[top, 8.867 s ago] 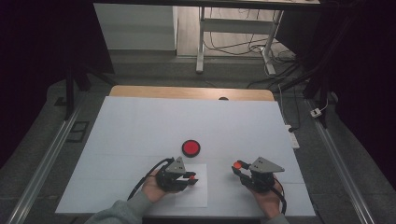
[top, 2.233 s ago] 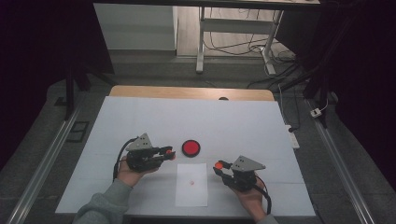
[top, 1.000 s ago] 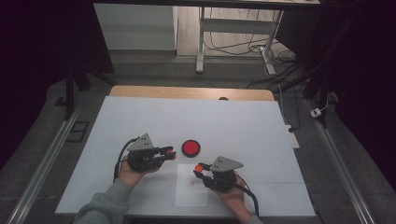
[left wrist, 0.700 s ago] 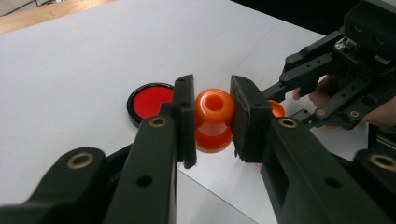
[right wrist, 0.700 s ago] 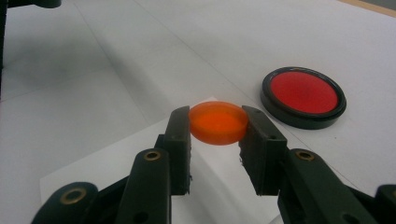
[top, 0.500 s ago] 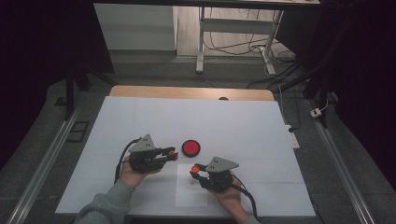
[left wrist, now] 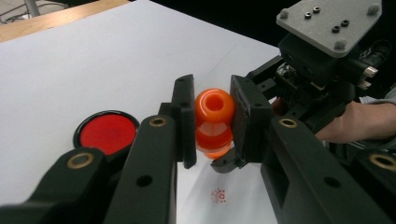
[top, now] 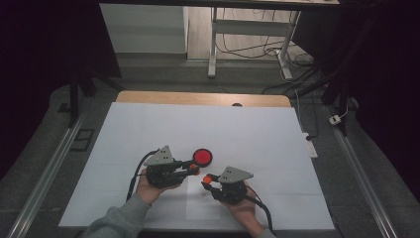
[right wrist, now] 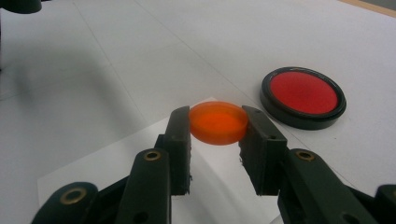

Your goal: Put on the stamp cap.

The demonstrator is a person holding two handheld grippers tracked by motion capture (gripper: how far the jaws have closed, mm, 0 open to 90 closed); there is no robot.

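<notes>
The left tool (top: pixel 194 168) clamps a knobbed orange plastic stamp (left wrist: pixel 214 122) at centre frame and the right tool (top: pixel 207 177) pinches its flat orange cap (right wrist: pixel 218 122), so line them up squarely above the white paper (top: pixel 203 208) before capping; both tools have drawn closer together than earlier.

Glossy orange stamp handle (left wrist: pixel 214 119) with a hollow top, was upright (slightly tilted), orange round cap (right wrist: pixel 218 122) lay level, both above the white paper (top: pixel 202 204).
</notes>
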